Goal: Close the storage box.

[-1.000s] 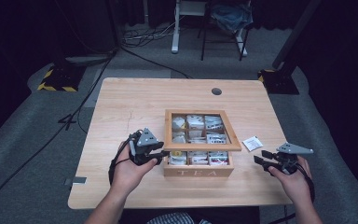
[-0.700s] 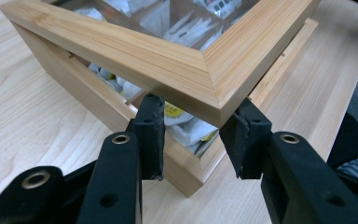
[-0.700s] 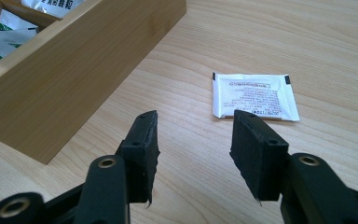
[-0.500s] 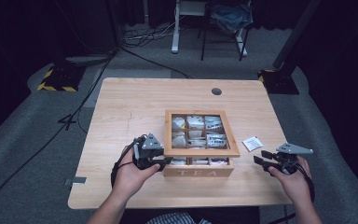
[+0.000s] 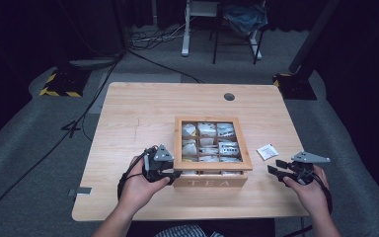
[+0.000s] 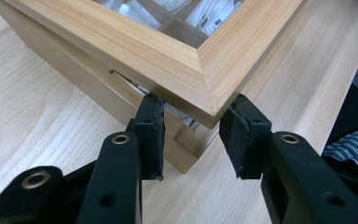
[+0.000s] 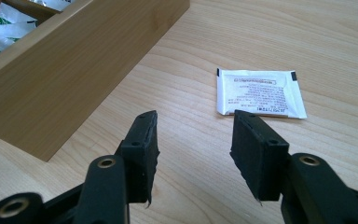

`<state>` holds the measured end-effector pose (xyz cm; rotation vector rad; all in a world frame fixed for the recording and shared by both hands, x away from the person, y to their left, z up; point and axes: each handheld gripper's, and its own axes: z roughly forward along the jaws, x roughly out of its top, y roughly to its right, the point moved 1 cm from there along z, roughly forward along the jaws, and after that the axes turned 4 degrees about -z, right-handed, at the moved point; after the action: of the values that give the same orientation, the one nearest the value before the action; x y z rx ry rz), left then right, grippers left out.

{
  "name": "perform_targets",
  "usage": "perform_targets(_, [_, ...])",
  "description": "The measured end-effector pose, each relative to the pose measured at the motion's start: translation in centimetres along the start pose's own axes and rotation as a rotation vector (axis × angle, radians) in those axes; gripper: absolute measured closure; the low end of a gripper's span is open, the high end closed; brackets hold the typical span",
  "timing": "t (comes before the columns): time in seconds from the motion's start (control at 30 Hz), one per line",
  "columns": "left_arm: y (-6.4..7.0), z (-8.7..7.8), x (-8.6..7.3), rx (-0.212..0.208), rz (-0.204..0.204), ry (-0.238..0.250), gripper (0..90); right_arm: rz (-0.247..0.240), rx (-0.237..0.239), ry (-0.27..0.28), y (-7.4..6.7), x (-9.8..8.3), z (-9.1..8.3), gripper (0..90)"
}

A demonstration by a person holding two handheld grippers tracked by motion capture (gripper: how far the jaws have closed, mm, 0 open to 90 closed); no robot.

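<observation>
Left gripper [image 6: 193,135] is clamped on the near-left corner of the tea box lid [image 6: 168,56], which is raised a crack above the box base [image 6: 98,98]. Risk, as judged: grip is taken on a corner only, so the lid may slip off the pads and drop, or the whole box [image 5: 210,148] may be dragged across the worktop [image 5: 143,108] w/ the pull. Right gripper [image 7: 193,140] is held wide, nothing between its jaws, beside the box's right side. Just beyond it a loose sachet [image 7: 260,92] lies flat. Box compartments are filled w/ tea packets [image 5: 212,143].
</observation>
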<state>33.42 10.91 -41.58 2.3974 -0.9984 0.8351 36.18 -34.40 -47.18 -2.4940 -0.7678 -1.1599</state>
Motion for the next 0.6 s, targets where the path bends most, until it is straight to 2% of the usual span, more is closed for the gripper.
perform_targets(0.6, [0.12,0.62,-0.2,0.007,0.017,-0.077,60.7,-0.01,0.016,-0.017,-0.35,-0.08,0.61,51.7])
